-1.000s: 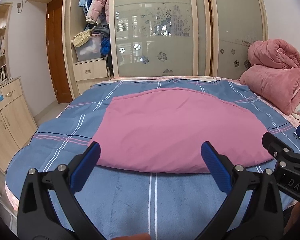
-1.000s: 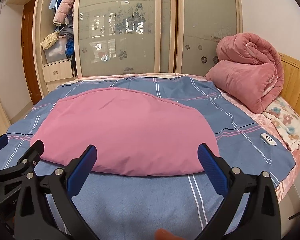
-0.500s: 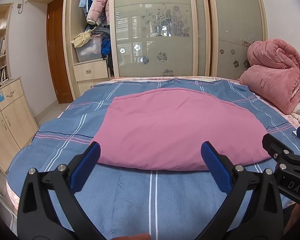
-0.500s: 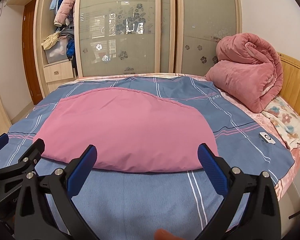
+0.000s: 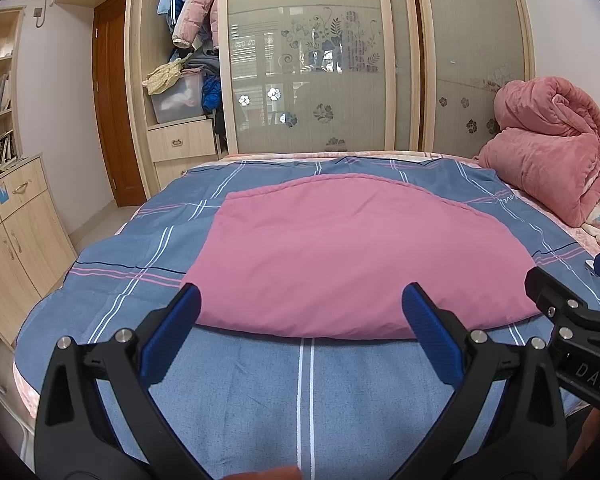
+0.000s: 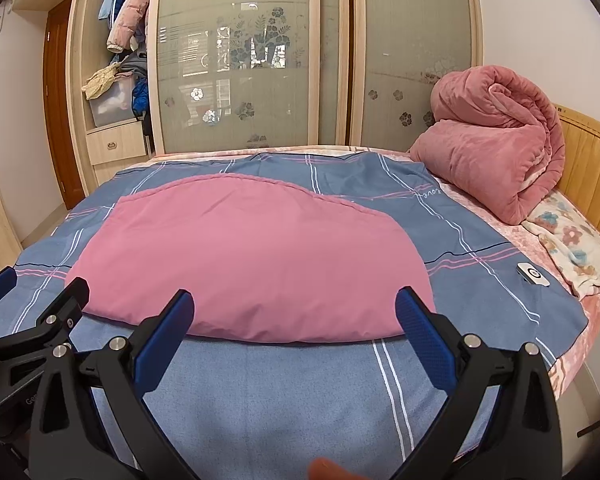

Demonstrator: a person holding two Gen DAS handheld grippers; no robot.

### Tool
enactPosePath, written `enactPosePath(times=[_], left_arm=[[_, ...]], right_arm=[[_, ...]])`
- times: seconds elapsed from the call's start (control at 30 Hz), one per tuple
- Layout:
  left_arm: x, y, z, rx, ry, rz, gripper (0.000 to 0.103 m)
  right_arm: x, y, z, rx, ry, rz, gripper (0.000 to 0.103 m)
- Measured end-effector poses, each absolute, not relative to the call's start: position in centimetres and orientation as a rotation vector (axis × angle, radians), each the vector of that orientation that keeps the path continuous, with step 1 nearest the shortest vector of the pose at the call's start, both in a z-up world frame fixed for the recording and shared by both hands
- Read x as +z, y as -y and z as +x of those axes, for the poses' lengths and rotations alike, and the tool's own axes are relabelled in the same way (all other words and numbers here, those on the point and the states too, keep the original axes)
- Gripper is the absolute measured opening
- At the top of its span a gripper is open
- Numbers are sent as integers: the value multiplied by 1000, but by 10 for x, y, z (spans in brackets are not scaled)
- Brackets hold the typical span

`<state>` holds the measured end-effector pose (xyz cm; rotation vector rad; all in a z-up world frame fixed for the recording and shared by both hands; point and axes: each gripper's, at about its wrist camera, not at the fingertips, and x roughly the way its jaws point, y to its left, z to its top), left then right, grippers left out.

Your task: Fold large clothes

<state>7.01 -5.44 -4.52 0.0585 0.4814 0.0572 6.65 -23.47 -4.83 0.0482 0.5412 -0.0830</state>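
Note:
A large pink cloth (image 5: 352, 252) (image 6: 256, 256) lies flat and folded on a blue checked bed cover (image 5: 300, 392) (image 6: 284, 392); its rounded fold edge faces me. My left gripper (image 5: 300, 314) hovers open above the near edge of the cloth, nothing between its blue pads. My right gripper (image 6: 294, 314) is open too, held over the same near edge, empty. Each gripper shows at the side of the other's view.
A rolled pink quilt (image 5: 548, 148) (image 6: 496, 140) sits at the bed's right by a wooden headboard (image 6: 596, 160). A small white device (image 6: 533, 274) lies on the cover's right side. Sliding wardrobe doors (image 5: 308, 68) stand behind; a wooden cabinet (image 5: 12, 232) is at left.
Both grippers have pulled back and risen very slightly, so the cloth sits a little farther away. The cloth has not moved and both grippers stay open.

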Motion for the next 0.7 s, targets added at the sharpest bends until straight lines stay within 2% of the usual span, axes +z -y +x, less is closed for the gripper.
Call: enactPosePath(times=[0.7], left_arm=[[-43,55,68,66,-472,57,101]], right_arm=[[-48,237,65,-80,-543,50,101]])
